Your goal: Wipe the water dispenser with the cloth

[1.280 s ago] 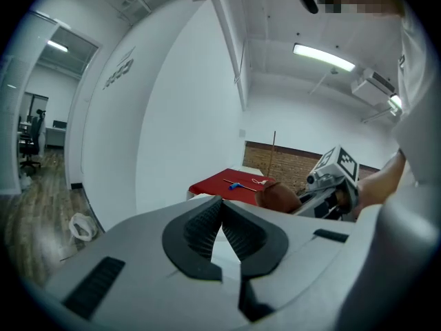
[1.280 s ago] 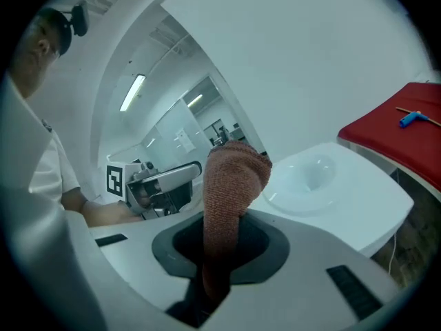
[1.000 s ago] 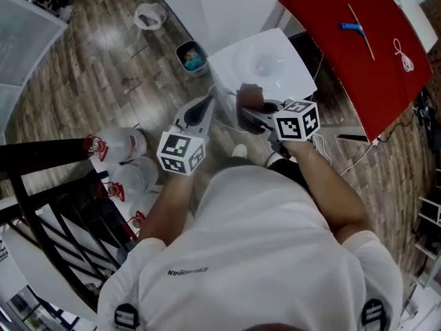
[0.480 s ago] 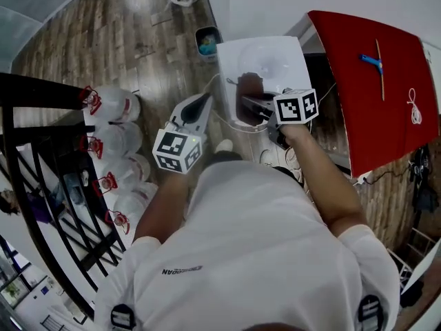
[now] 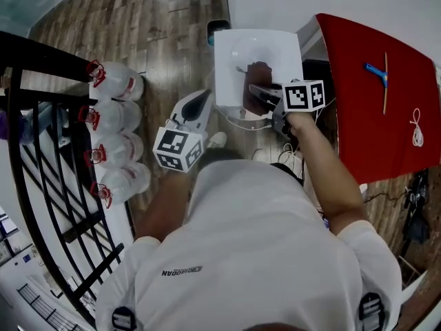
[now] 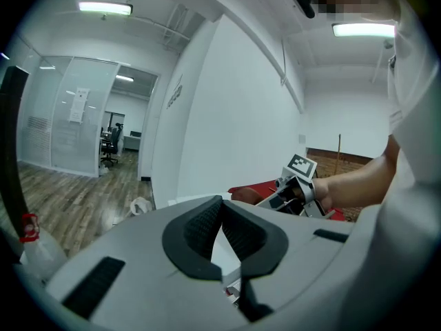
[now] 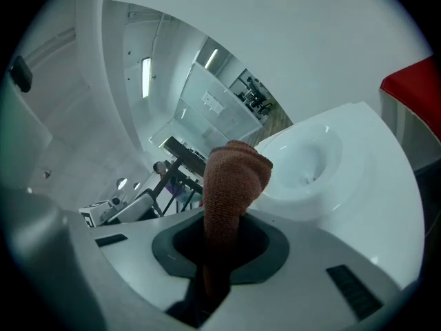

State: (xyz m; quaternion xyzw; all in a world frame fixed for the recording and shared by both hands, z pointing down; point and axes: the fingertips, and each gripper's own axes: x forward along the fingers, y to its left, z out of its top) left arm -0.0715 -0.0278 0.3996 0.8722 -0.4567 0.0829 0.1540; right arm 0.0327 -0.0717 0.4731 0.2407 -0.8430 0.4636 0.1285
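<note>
The white water dispenser (image 5: 256,54) stands against the wall, and I see its top from above. A brown cloth (image 5: 258,74) rests on that top near its front edge, with my right gripper (image 5: 252,92) shut on it. In the right gripper view the cloth (image 7: 234,178) sticks up out of the right gripper (image 7: 222,247), with the dispenser's round recess (image 7: 310,161) just beyond. My left gripper (image 5: 202,101) hangs to the left of the dispenser, off its side. Its pads (image 6: 238,229) meet with nothing between them.
Several large water bottles (image 5: 114,116) lie in a row on the wooden floor at left, beside a black railing (image 5: 41,150). A red table (image 5: 372,88) carrying a blue-handled tool (image 5: 375,71) stands right of the dispenser. A small bin (image 5: 218,26) sits behind it, and cables (image 5: 241,124) trail in front.
The right gripper has carried the cloth from the dispenser's front edge further onto its top. The left gripper stays shut beside the dispenser. My head has shifted, so the view has turned.
</note>
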